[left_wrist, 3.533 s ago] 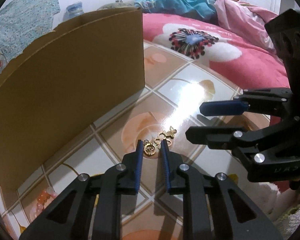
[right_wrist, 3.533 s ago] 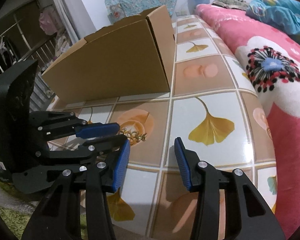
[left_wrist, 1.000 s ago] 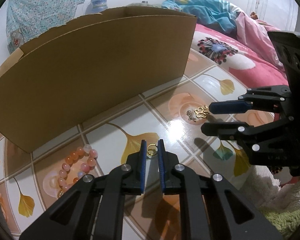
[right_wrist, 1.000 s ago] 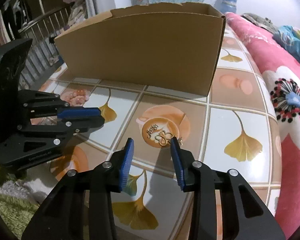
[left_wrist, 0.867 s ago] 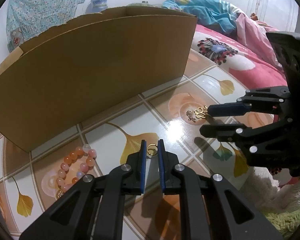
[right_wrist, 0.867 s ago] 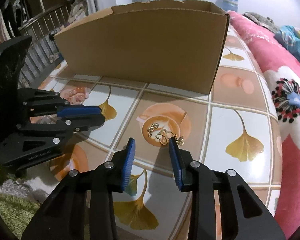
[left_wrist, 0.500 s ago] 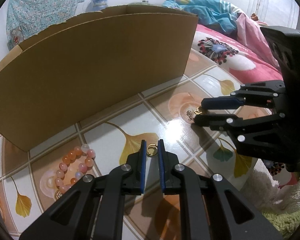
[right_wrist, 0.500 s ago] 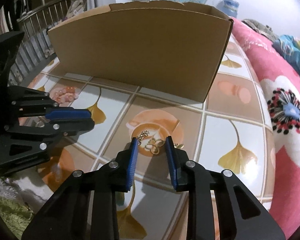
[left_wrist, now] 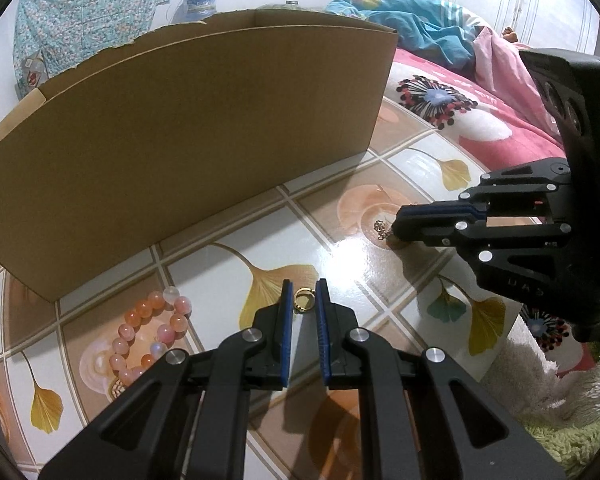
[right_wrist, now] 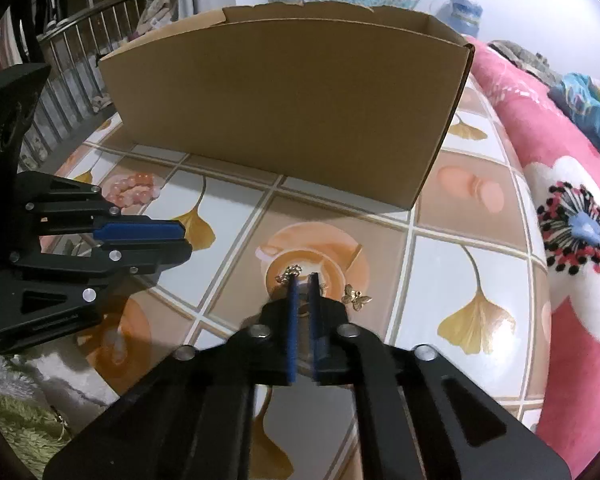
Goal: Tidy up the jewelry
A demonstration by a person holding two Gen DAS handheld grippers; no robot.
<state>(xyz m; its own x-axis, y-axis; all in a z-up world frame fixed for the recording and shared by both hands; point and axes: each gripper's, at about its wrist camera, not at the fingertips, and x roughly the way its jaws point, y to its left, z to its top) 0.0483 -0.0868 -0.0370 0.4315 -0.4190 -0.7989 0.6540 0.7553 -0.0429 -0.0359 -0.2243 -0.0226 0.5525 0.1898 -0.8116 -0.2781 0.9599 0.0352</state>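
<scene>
At lower centre of the frame, the right gripper (right_wrist: 303,280) has just closed its blue-padded jaws on a small gold chain piece (right_wrist: 290,271) lying on the tiled floor (right_wrist: 440,264). A gold butterfly charm (right_wrist: 356,299) lies just right of it. The left gripper (right_wrist: 182,242) reaches in from the left. An open cardboard box (right_wrist: 292,108) fills the upper centre, pink beads (right_wrist: 134,190) at its lower left.

boxes: 1 (left_wrist: 188,152) | bead bracelets: 1 (left_wrist: 148,332) | gold rings: 1 (left_wrist: 303,305) | gold butterfly charms: 1 (right_wrist: 356,300) | gold chains: 1 (right_wrist: 290,272), partly hidden by fingers | grippers: 2, left (left_wrist: 303,312) and right (right_wrist: 303,288) | blankets: 1 (right_wrist: 572,208)
</scene>
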